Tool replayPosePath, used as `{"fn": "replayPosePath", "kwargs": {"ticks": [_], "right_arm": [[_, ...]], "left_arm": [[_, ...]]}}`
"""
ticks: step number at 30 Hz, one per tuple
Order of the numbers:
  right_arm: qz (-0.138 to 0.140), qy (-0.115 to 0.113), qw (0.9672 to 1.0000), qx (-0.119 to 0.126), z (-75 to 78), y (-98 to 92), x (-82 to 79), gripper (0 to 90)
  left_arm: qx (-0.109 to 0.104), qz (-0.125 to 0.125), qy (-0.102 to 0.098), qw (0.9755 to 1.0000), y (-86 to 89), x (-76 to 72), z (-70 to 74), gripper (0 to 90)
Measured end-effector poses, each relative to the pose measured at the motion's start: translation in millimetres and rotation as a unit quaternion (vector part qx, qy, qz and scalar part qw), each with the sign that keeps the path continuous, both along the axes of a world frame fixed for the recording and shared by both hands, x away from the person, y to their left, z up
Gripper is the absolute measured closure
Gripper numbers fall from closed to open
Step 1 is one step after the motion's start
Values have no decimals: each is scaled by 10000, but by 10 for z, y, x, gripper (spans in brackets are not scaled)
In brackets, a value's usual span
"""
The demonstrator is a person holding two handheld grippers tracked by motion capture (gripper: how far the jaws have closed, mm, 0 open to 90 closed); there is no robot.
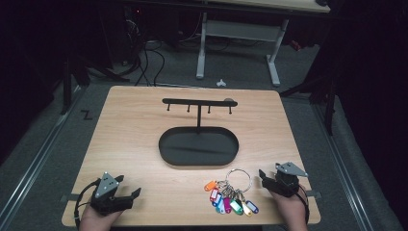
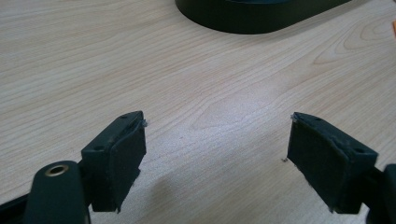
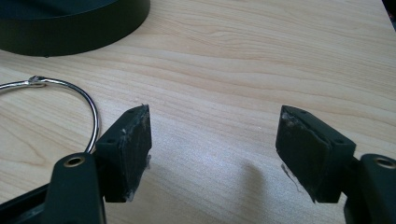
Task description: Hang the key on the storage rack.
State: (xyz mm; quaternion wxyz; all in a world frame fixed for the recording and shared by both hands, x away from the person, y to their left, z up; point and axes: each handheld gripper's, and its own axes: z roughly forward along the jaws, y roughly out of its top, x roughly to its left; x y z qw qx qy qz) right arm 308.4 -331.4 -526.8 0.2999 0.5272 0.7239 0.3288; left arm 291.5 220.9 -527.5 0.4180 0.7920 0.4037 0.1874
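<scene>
Dark floor and cable clutter surround a pale wooden counter (image 1: pixel 130 134), with the legs of a white desk (image 1: pixel 238 45) beyond its far edge. At the counter's middle stands a black key rack (image 1: pixel 198 109): an oval tray base (image 1: pixel 198 147), an upright post and a crossbar with small hooks. Near the front edge, right of centre, lies a large metal ring (image 1: pixel 236 179) strung with a bunch of coloured key tags (image 1: pixel 231 199) that fan out toward the front edge.

The left tongs (image 1: pixel 133 195) rest near the front left corner, jaws wide apart with nothing between them. The right tongs (image 1: pixel 263 177) sit near the front right corner, just beside the ring, also spread wide and holding nothing. Bare wood lies between each pair of jaws and the ring; the tray base stands farther back, well apart from both.

From above, the rack's crossbar and the tags' colours are plain. The left gripper view adds wood grain and the tray's near wall (image 2: pixel 261 16), with an orange sliver at its right border. The right gripper view brings the ring (image 3: pixel 70 100) close, curving past its left-hand jaw, with the tray wall (image 3: pixel 74 25) behind.
</scene>
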Motion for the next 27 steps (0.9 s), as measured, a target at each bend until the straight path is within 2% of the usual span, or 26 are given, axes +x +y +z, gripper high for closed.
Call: {"fn": "replayPosePath", "kwargs": {"ticks": [21, 27], "right_arm": [[85, 72, 9998, 148, 7, 39, -2, 251], [224, 124, 9995, 176, 20, 98, -8, 252]], "left_arm": [[-15, 18, -36, 10000, 4, 1, 6, 192], [-10, 3, -24, 10000, -1, 1, 4, 191]]}}
